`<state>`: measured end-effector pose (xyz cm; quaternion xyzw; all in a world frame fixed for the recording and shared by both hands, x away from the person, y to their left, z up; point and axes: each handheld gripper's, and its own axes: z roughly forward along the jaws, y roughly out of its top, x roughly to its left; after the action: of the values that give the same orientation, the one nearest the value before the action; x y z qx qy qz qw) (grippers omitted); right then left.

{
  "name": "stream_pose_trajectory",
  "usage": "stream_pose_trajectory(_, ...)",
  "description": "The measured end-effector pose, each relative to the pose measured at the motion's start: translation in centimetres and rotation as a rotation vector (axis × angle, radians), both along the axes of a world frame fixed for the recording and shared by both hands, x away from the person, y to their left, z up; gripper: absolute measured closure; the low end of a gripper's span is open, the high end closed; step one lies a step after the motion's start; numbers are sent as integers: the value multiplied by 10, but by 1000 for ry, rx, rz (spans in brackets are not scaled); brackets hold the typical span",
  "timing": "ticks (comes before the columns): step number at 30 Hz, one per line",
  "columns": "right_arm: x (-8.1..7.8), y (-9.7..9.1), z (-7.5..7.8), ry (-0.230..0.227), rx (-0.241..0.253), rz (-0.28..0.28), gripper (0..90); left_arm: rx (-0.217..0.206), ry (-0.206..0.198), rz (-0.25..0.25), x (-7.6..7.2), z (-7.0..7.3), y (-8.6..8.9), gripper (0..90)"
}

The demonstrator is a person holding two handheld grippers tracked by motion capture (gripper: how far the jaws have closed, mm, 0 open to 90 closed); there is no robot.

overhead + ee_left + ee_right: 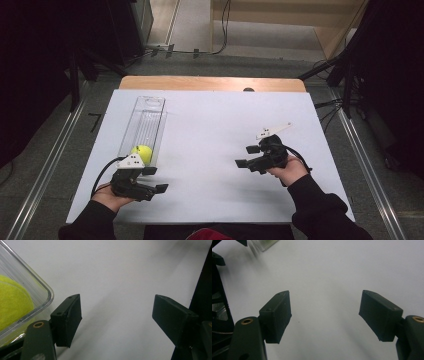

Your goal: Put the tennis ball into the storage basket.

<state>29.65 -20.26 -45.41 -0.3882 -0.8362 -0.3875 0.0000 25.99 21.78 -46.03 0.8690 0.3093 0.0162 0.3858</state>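
- A yellow ball [142,152] is seen inside a long clear box [145,120] that lies flat on the white table [215,130].
- The ball is found at the near end of the box, the end closest to the person.
- Nothing is held by either tool, so the ball is not being carried right now.
- It is judged that the ball part may be done, since the ball sits in the box. If the ball is meant to come out, all of that is left to do.
- The left gripper [156,179] is held just beside the near end of the box. Its jaws are wide apart and nothing is between them.
- In the left gripper view, the ball [12,302] is seen behind the clear wall of the box [47,293], right next to one jaw. Whether that jaw touches the box cannot be told.
- The right gripper [246,156] is held well apart from the box, over bare table. Its jaws are also seen apart, with nothing between them.
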Motion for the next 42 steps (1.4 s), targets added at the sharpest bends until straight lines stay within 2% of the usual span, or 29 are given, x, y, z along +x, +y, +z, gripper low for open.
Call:
stream_pose_trajectory(9, -11, -17, -4, 2, 1, -26, 235, 4, 1, 0, 0, 0, -1, 243)
stream_pose_trajectory(28, -34, -42, -14, 13, -5, -67, 234, 3, 0, 2, 0, 0, 0, 243)
stream_pose_trajectory(42, -45, -59, -23, 31, -32, -90, 233, 4, 2, 5, 0, -1, 0, 243)
